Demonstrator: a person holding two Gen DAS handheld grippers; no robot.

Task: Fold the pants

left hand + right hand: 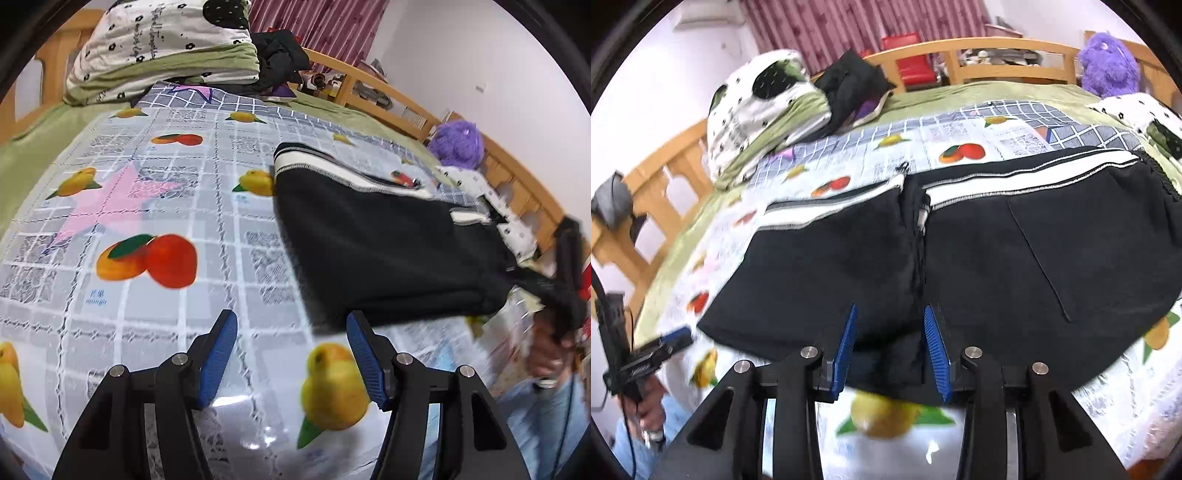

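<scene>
Your black fleece pants with the white-striped waistband [997,236] lie folded on the bed's glossy fruit-print plastic cover [155,229], waistband toward the far side and the folded near edge hanging just over the edge closest to you.

Your right gripper [890,350] has its blue ribbed jaws parted, and a dark fold of the near edge sits in the gap between them; the pads do not look to be pressing on it, so nothing is truly held. If you pull back now without lifting clear, a pad could catch that fold and drag the top layer off the one beneath, undoing the alignment. The cloth that overhangs adds to that risk: any tug toward you may slide the whole bundle on the slick cover.

Your left gripper [291,354] stands open and empty over bare cover, with the pants' left corner just beside its right-hand jaw. Sweep it rightward carelessly and that jaw will likely nudge the corner and skew the fold.

The two tools are close at the near edge, so crossing paths there could knock one against the other.

The pile of folded white-and-green bedding [761,110] and the purple plush toy [1108,66] sit well apart, so they pose little danger.
</scene>
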